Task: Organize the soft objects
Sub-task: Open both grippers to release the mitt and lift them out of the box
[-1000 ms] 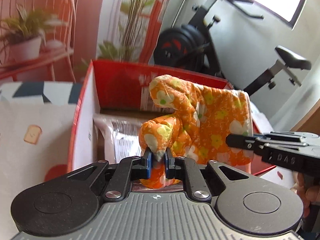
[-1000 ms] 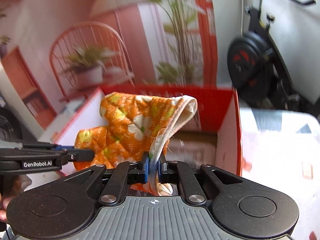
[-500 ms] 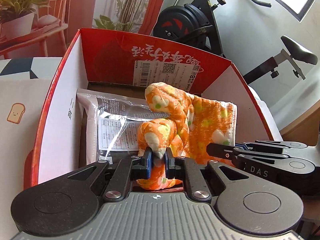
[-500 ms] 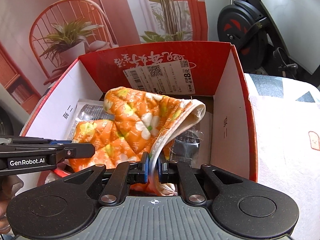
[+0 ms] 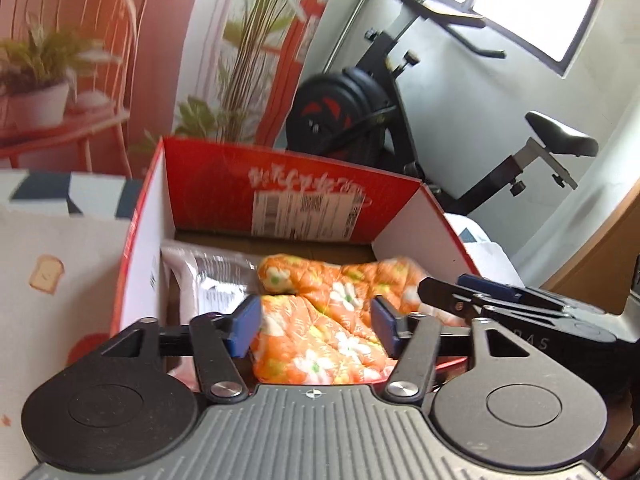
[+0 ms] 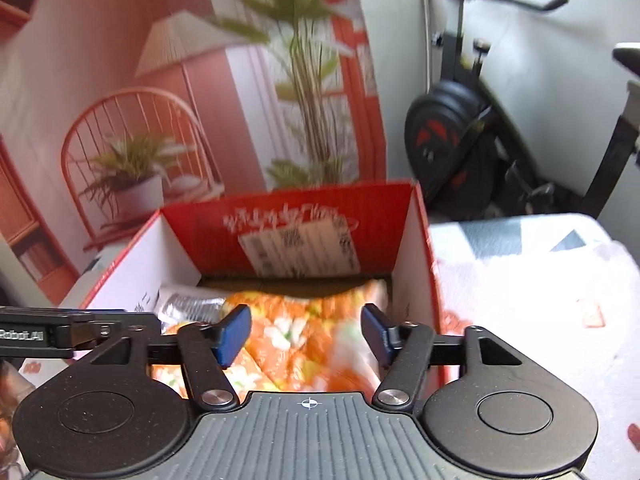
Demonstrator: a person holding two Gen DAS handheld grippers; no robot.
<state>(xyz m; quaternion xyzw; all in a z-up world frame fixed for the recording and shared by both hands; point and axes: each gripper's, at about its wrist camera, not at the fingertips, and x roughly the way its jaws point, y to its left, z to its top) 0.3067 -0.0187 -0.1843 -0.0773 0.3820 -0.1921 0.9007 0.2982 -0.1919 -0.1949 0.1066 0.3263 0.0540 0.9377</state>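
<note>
My left tongs (image 5: 316, 328) and right tongs (image 6: 306, 334) have just sprung apart, gripping nothing; the orange floral quilted cloth (image 5: 320, 332) lies inside the red cardboard box (image 5: 208, 184), near right. I judge this item stowed.

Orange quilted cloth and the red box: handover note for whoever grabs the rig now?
Left gripper: open, jaws have just been opening, cloth below them, not pinched.
Right gripper: open, jaws have just been opening, nothing pinched.
Orange floral cloth: lying loose inside the red box, beside a plastic-wrapped packet at the box's left side.
Done: cloth dropped into the box.
Left: probably back both grippers out; tidy the cloth if it should lie flat. No other soft items are in view.
</note>
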